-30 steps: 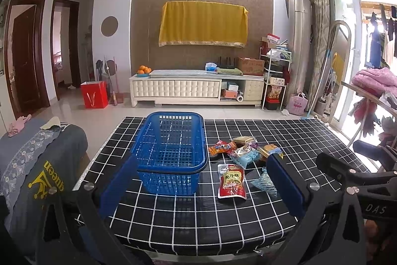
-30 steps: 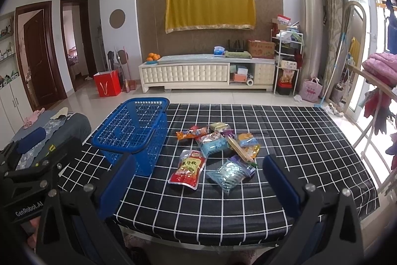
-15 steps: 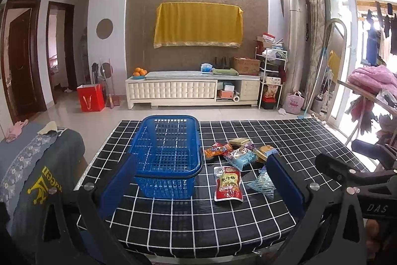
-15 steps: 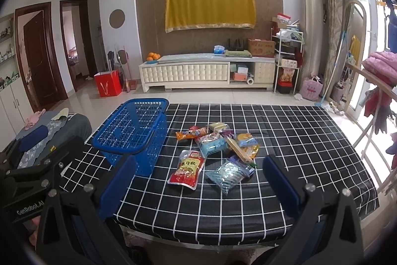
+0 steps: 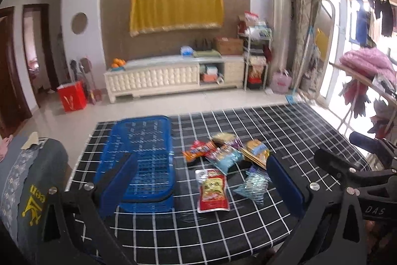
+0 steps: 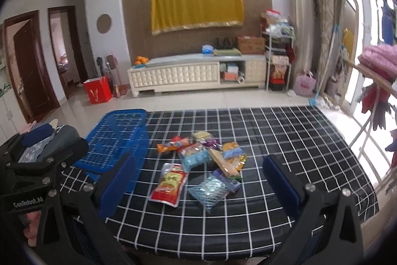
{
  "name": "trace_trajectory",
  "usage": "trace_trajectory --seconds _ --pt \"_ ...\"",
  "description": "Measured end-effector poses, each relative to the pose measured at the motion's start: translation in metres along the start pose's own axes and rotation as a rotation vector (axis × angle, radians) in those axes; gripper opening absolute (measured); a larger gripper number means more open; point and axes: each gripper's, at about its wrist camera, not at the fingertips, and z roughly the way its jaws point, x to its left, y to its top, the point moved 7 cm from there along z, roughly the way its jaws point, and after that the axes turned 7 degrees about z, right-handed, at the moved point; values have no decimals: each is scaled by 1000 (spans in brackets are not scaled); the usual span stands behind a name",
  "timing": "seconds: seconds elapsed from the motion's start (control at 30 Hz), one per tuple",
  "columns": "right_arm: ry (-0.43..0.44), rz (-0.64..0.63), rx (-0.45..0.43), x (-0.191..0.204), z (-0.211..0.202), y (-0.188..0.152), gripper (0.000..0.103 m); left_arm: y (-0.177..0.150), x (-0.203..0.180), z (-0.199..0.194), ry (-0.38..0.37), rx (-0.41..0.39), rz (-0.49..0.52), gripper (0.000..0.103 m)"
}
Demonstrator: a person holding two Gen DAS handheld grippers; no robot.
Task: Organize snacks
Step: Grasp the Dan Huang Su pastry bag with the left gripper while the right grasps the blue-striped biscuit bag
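Right tool [image 6: 198,178]: spread wide, empty, nearer the snacks. Left tool [image 5: 202,179]: likewise spread, empty. Red pouch [image 6: 170,184]: surface centre, dead ahead, long axis toward tool. Basket [image 6: 116,140]: left edge.

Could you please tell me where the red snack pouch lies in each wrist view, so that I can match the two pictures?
Left wrist: red snack pouch lies lower centre, right of the blue basket.
Right wrist: pouch lies lower centre-left, again right of the basket.
Shared landmark: the blue basket.
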Motion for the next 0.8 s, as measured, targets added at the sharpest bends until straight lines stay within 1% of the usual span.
trace_trajectory --seconds 0.07,0.2,0.3,0.4,0.5,0.6,0.67,0.8 --pt "-12 24 32 -13 17 0 103 3 -9 27 -35 54 9 103" --pt "-39 53 103 -37 52 -5 103 4 -24 73 -87 138 8 103" --pt "-67 62 163 -53 78 -8 103 1 -32 103 -106 189 11 103" --pt "-88 68 205 -66 100 -10 103 -4 -41 136 -130 257 9 103" --pt "-103 69 242 -78 120 -12 103 -14 -48 169 -154 336 -18 103" --pt "-105 74 286 -87 144 -15 103 -24 -51 200 -177 406 -84 103" --pt "-105 69 316 -92 160 -17 103 -28 -51 214 -169 437 -105 103" --pt "-107 47 395 -100 196 -26 103 -43 -51 248 -118 500 -126 103"
